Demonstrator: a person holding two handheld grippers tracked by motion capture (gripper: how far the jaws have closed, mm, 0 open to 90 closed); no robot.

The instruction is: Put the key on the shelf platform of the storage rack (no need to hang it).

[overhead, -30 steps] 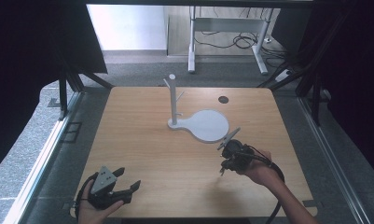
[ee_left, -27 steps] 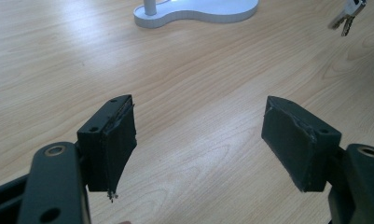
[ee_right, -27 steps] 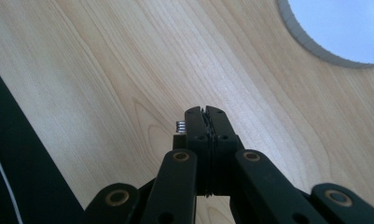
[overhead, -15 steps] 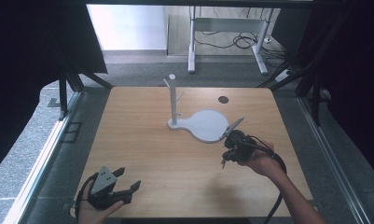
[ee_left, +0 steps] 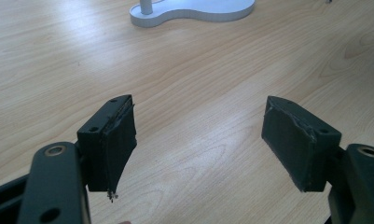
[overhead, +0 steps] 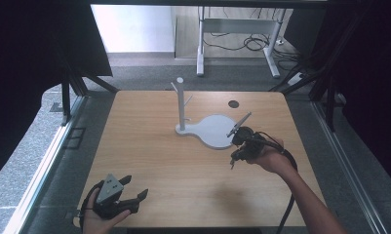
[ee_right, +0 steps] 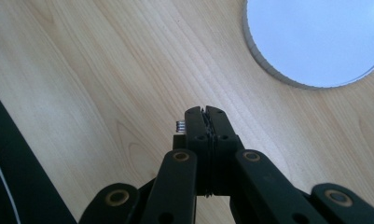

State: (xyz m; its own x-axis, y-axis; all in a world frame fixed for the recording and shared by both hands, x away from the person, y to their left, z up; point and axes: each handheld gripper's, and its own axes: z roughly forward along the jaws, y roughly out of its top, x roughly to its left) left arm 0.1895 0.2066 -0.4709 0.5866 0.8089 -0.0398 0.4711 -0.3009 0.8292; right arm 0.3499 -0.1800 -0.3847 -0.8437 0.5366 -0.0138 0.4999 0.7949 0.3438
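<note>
Held thing: we see a thin metal rod (overhead: 239, 125), perhaps a small tool, slanting up over the white stand base (overhead: 213, 132); its ridged end (ee_right: 180, 126) protrudes beside the fingers.
Right gripper (ee_right: 206, 116): fingers pressed together, pinching the rod.
Left gripper (ee_left: 201, 140): fingers spread, nothing between them, low over the tabletop (overhead: 149, 156).
Handling: we judge the rod light, stiff and slippery; grip mid-shaft, firmly.

Wooden table (overhead: 154, 161); black round mark (overhead: 233, 104) nr far edge. Grey desk frame (overhead: 237, 39) w/ cables on floor beyond.
</note>
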